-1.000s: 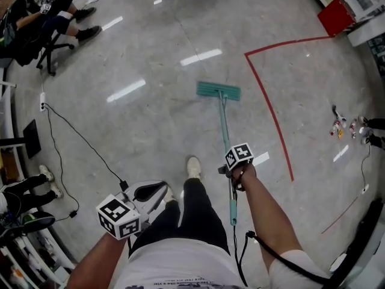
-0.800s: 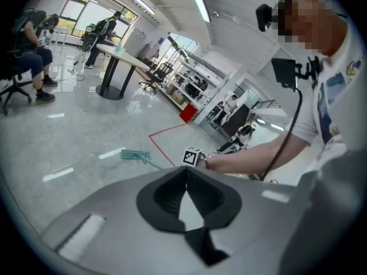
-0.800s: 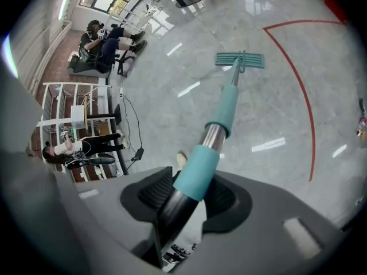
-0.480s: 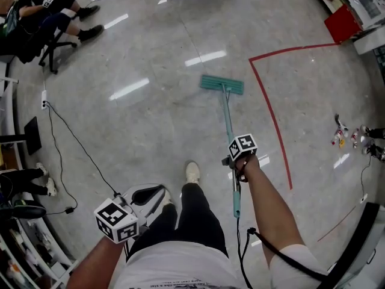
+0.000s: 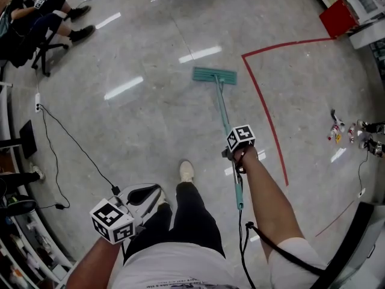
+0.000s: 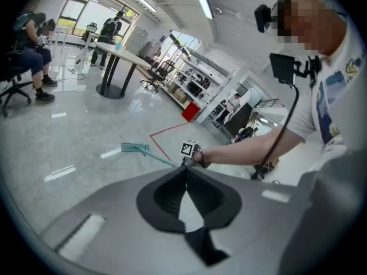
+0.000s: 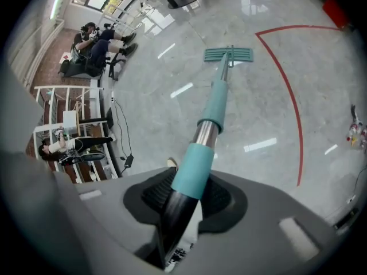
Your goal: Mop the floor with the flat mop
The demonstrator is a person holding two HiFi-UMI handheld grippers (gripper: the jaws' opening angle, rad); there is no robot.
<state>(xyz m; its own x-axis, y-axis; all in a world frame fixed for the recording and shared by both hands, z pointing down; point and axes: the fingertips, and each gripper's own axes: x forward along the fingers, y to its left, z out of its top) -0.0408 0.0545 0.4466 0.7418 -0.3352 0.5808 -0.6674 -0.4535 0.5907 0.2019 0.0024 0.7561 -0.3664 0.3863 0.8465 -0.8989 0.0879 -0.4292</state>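
Note:
The flat mop lies with its teal head [image 5: 214,75] on the grey floor ahead of me, and its handle [image 5: 224,116] runs back to my right gripper [image 5: 233,159]. In the right gripper view the handle [image 7: 213,109] passes between the black pads, and the head [image 7: 228,54] sits far off. The right gripper [image 7: 192,182] is shut on the handle; its jaws have just been closing round it. My left gripper [image 5: 147,191] hangs low at my left side, away from the mop. Its pads [image 6: 184,173] meet at the tips with nothing between them.
A red tape line [image 5: 264,107] bends across the floor right of the mop. A black cable [image 5: 72,137] trails at the left. A person sits on a chair [image 5: 36,17] at the far left. A red box [image 5: 337,18] and small bottles [image 5: 335,128] are at the right. My shoe [image 5: 186,170] is near the handle.
The right gripper and the mop have slid forward, so the mop head sits farther up the head view. The left gripper has barely shifted.

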